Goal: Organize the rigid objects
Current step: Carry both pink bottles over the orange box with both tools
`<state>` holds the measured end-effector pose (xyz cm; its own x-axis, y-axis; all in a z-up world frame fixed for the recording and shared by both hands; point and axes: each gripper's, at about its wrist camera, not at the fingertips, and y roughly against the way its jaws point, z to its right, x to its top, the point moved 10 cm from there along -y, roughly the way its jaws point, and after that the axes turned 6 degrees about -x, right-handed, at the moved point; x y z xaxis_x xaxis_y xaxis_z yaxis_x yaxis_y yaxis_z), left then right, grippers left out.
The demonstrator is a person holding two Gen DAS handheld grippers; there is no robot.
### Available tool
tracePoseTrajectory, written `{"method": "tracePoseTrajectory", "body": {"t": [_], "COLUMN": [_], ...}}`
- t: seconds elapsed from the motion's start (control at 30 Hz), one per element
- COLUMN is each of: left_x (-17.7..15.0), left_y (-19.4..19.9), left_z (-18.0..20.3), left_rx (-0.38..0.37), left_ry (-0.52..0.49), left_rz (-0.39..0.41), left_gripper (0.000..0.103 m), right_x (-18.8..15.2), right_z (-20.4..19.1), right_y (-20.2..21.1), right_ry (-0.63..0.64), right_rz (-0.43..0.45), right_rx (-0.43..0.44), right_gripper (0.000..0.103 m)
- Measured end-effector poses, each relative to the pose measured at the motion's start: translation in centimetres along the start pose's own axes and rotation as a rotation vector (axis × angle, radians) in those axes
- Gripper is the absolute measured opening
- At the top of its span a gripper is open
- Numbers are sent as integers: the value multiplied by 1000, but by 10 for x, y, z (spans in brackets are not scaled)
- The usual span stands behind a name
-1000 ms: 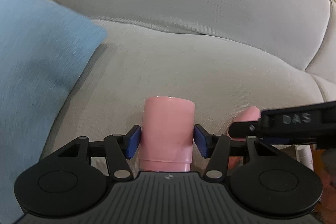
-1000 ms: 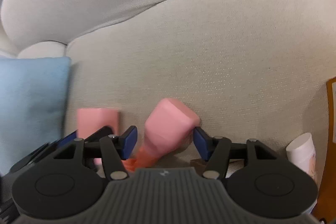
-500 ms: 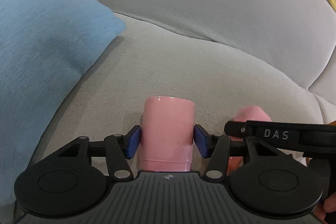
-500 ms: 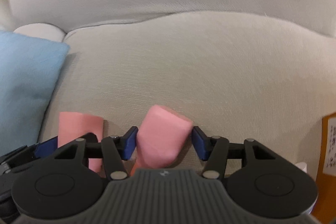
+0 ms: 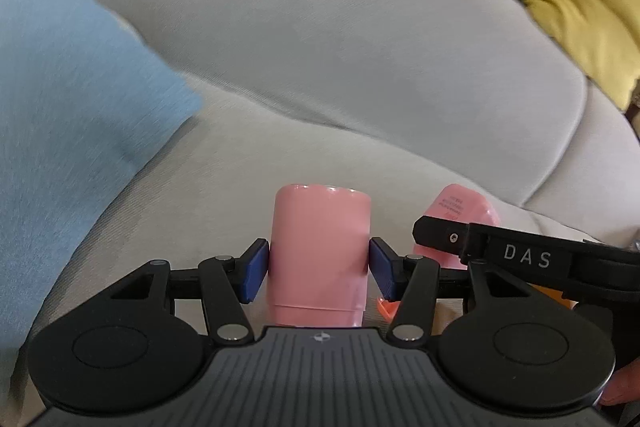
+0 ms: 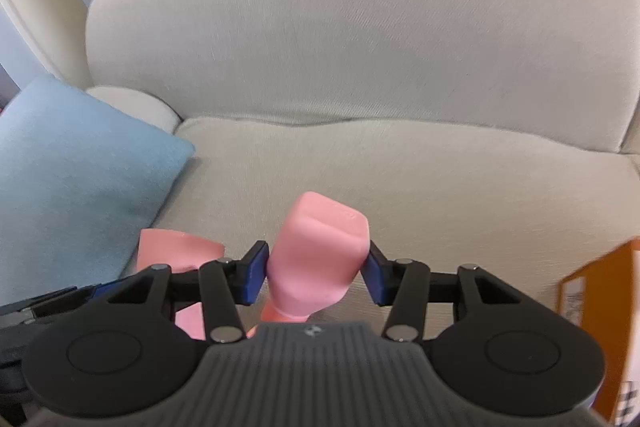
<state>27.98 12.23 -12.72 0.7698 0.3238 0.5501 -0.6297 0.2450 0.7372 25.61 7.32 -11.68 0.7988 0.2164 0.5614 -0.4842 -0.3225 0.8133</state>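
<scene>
My left gripper is clamped on the pink cylinder. My right gripper has just been closing and now pinches the pink bottle, both above the sofa seat's front edge; a blue cushion lies far left.

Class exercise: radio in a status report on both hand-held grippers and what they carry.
Left hand-held gripper shut on pink cylinder. Right hand-held gripper, jaws just closing, shut on tilted pink bottle. Both above sofa seat; nothing in the way.
</scene>
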Motion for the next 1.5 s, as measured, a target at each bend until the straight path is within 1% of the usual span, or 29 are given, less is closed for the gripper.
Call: {"method": "tracePoseTrajectory", "body": {"t": [0.13, 0.3, 0.5, 0.67, 0.87, 1.07, 1.17, 1.27, 1.3, 1.4, 1.43, 1.5], "left_x": [3, -1, -14, -31, -54, -76, -87, -92, -93, -94, -94, -93], "left_y": [13, 27, 35, 30, 15, -12, -27, -46, -54, -73, -78, -89], "left_z": [32, 75, 126, 170, 226, 268, 283, 288, 287, 283, 283, 285], "left_rx": [-33, -113, -204, -298, -407, -461, -456, -405, -381, -296, -261, -167], "left_ry": [-36, -75, -118, -140, -175, -170, -176, -192, -191, -192, -212, -291], "left_rz": [26, 51, 32, -33, -130, -231, -264, -284, -292, -297, -286, -259], "left_gripper": [62, 62, 62, 62, 62, 62, 62, 62, 62, 62, 62, 62], "right_x": [0, -5, -16, -34, -60, -82, -94, -102, -108, -108, -107, -102], "right_z": [19, 48, 97, 145, 215, 267, 287, 301, 305, 310, 311, 312], "right_y": [37, 87, 138, 164, 189, 194, 188, 175, 174, 158, 152, 138], "right_ry": [-21, -40, -59, -65, -122, -169, -187, -185, -182, -172, -173, -169], "right_rz": [44, 109, 175, 169, 138, 88, 47, 12, 4, -11, -16, -23], "right_rx": [9, 19, -20, -80, -143, -169, -164, -146, -144, -130, -123, -102], "right_gripper": [51, 51, 51, 51, 51, 50, 50, 50, 50, 50, 50, 50]}}
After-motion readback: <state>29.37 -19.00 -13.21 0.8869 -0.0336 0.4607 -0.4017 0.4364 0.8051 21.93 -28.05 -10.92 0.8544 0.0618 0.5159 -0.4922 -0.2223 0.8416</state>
